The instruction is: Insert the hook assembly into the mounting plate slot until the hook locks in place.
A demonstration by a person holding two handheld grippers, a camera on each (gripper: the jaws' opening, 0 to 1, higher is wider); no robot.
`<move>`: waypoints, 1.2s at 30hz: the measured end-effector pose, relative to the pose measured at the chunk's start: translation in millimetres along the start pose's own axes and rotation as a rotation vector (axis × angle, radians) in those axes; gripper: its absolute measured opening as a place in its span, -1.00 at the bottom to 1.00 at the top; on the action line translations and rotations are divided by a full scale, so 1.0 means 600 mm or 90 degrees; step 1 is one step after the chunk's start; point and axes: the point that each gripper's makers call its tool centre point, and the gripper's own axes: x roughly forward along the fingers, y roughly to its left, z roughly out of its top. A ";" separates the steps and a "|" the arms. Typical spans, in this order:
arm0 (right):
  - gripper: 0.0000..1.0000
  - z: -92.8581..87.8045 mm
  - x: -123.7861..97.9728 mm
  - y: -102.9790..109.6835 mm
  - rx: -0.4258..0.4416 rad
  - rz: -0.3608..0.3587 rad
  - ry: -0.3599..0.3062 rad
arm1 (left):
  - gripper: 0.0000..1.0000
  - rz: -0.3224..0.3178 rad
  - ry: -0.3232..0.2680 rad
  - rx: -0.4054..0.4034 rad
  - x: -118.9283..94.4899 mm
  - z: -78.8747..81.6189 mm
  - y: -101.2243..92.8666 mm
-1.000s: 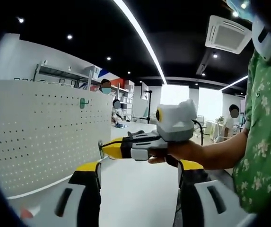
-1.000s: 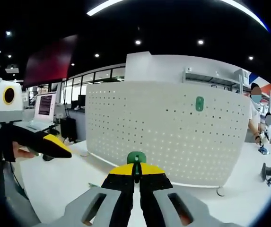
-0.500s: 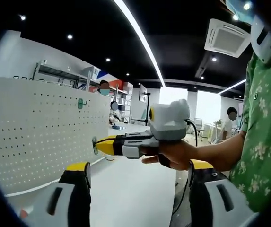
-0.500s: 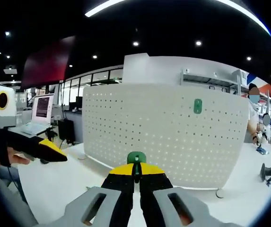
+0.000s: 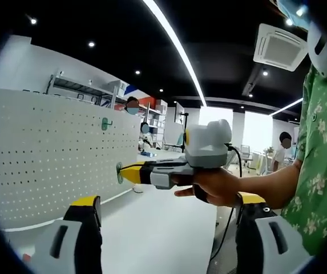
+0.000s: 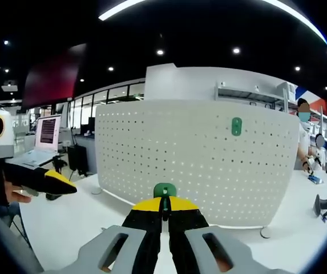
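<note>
A white perforated mounting plate (image 6: pixel 209 165) stands upright on the white table, and it also fills the left of the left gripper view as the mounting plate (image 5: pixel 43 154). One green hook (image 6: pixel 236 126) hangs high on it, seen too as the mounted hook (image 5: pixel 104 123). My right gripper (image 6: pixel 164 201) is shut on a second green hook (image 6: pixel 164 190), a short way in front of the plate. In the left gripper view the right gripper (image 5: pixel 130 172), held by a hand, carries that hook (image 5: pixel 119 172) close to the plate. My left gripper (image 5: pixel 169 200) is open and holds nothing.
The left gripper (image 6: pixel 57 181) enters the right gripper view from the left. A monitor (image 6: pixel 48 130) stands behind it. A black object (image 6: pixel 323 205) lies on the table (image 6: pixel 72 228) at the right. A person's green flowered shirt (image 5: pixel 317 142) is at the right edge. People stand far behind.
My left gripper's jaws have spread wider apart. The right gripper with its green hook has moved closer to the perforated plate.
</note>
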 end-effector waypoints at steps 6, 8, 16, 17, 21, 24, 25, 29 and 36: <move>-0.97 0.008 0.008 -0.005 0.003 -0.007 -0.008 | 1.00 0.010 -0.005 0.002 -0.001 0.003 0.006; -0.97 0.011 0.011 -0.008 0.005 -0.010 -0.010 | 1.00 0.010 -0.006 -0.002 -0.001 0.003 0.006; -0.97 0.027 0.027 -0.027 0.006 -0.025 -0.022 | 1.00 0.021 0.001 0.006 -0.004 -0.001 0.015; -0.97 0.029 0.029 -0.029 0.006 -0.027 -0.023 | 1.00 0.023 0.003 0.007 -0.005 -0.002 0.018; -0.97 0.038 0.039 -0.041 0.006 -0.036 -0.029 | 1.00 0.033 0.002 0.010 -0.013 0.000 0.029; -0.97 0.044 0.047 -0.049 0.010 -0.043 -0.034 | 1.00 0.040 -0.001 0.011 -0.016 0.004 0.036; -0.97 0.046 0.049 -0.051 0.010 -0.045 -0.035 | 1.00 0.041 -0.002 0.011 -0.017 0.005 0.038; -0.97 0.053 0.059 -0.058 0.013 -0.051 -0.040 | 1.00 0.044 -0.006 0.012 -0.016 0.009 0.041; -0.97 0.091 0.083 -0.076 0.008 -0.066 -0.064 | 1.00 0.043 -0.008 0.013 -0.016 0.011 0.043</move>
